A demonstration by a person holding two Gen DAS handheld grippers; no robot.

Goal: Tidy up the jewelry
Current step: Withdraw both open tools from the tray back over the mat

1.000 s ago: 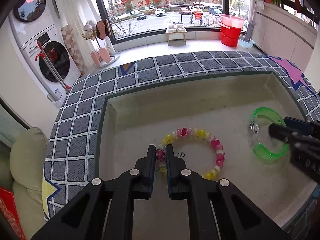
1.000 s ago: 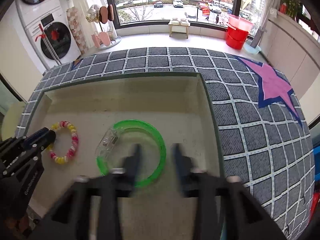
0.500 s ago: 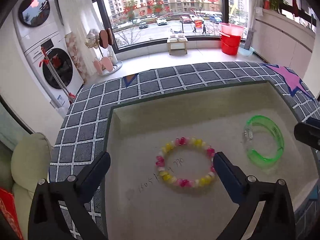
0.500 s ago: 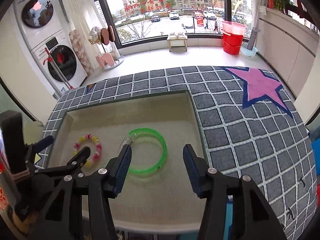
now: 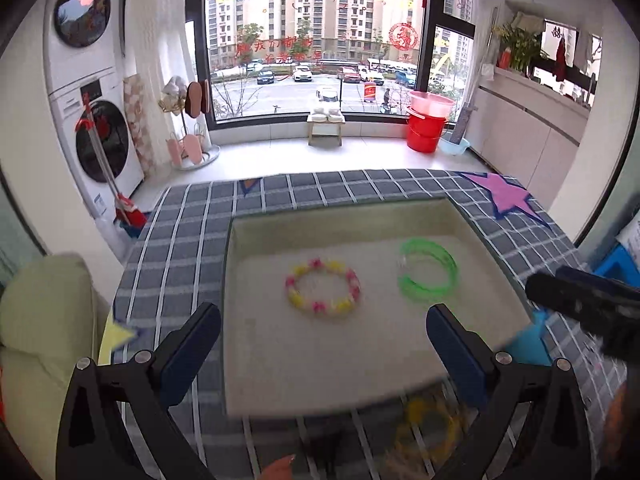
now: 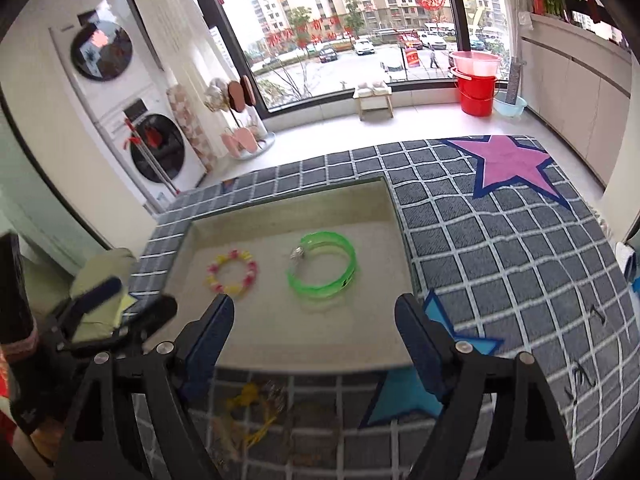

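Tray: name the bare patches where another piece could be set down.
In the tray, the widest bare floor is the near strip, between both bracelets and the front edge. A narrower strip runs behind them along the far wall. Crowded: the middle, where the beaded bracelet and green bangle lie side by side, apart. Both grippers, left and right, are open above the near edge.

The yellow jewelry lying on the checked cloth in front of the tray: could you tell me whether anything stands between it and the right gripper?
Nothing visible does. The blurred yellow jewelry lies on the grey checked cloth, just before the beige tray, below and left of the open right gripper, with only bare cloth around it.
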